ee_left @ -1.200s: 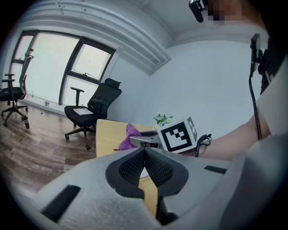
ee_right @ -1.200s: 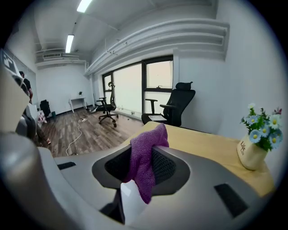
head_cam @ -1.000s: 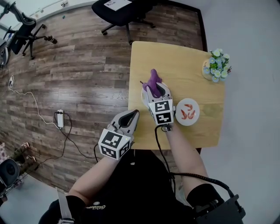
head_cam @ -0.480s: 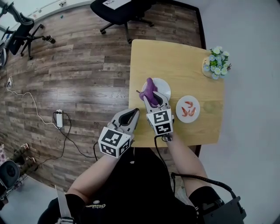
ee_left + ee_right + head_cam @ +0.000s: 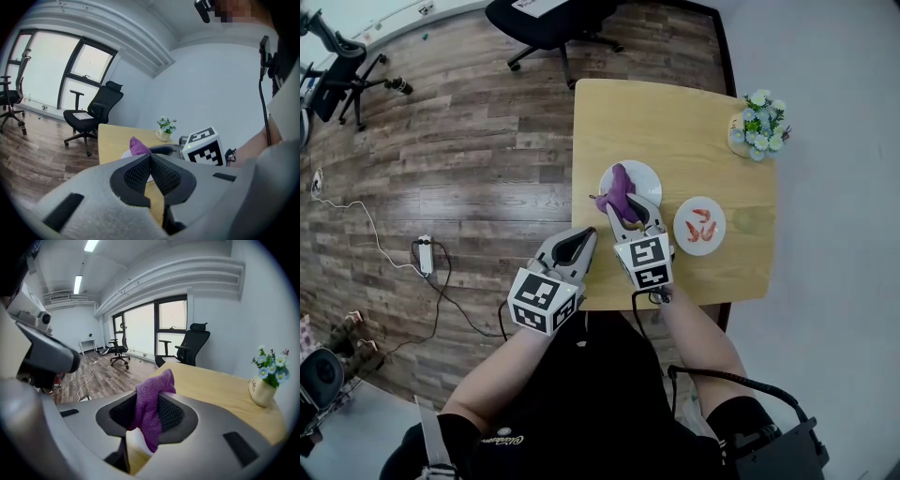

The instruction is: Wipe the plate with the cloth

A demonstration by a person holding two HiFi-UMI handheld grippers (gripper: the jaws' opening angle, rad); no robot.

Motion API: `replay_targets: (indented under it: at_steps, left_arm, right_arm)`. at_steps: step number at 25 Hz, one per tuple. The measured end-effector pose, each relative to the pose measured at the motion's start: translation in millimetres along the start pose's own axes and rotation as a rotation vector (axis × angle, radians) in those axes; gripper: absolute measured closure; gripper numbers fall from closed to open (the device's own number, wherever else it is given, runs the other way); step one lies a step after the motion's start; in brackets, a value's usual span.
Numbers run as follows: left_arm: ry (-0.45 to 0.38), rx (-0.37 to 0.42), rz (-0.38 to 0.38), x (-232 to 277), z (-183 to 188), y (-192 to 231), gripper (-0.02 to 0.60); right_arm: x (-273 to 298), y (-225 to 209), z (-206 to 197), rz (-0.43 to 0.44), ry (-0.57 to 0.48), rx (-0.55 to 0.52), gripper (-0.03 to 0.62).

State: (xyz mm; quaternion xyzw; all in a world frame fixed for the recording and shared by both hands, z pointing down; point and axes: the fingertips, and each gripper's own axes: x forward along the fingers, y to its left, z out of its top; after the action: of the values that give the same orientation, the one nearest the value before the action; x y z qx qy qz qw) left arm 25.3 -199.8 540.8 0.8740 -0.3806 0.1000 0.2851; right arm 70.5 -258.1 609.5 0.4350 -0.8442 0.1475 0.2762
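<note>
Right gripper: jaws clamped on the purple cloth. Pads are apart only by the thickness of the fabric. In the right gripper view the cloth fills the gap between the pads. One end hangs below them and the other stands up past the tips.

Just ahead of the tips is a white plate. In the head view the cloth lies over its left part. A white edge of the plate shows low between the jaws. Whether the cloth presses on the plate, I cannot tell.

Left gripper: jaws fully together, pads meeting, nothing between them. It sits left of and slightly behind the right gripper, near the front-left edge of the wooden table, touching none of the items.

Counts:
- Grippers: 2.
- Cloth: 1.
- Plates: 2. The second is just right of the right gripper and carries a few red shrimp-like pieces, too small to count.
- Flower pot: 1, well ahead and to the right, at the far table corner.
- Office chairs: 1 black chair beyond the table's far edge. Part of another is far to the left.
</note>
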Motion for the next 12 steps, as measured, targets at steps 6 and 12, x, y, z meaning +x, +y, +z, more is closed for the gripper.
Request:
replay_targets:
  at_steps: [6,12]
  left_arm:
    - [0.001,0.0,0.011,-3,1,2,0.577]
    - [0.009,-0.014,0.018,-8,-7,5,0.577]
  right_arm:
    - [17,-58,29,-0.119,-0.017,-0.071,0.477]
    - [34,-79,25,-0.182,0.037,-0.128,0.477]
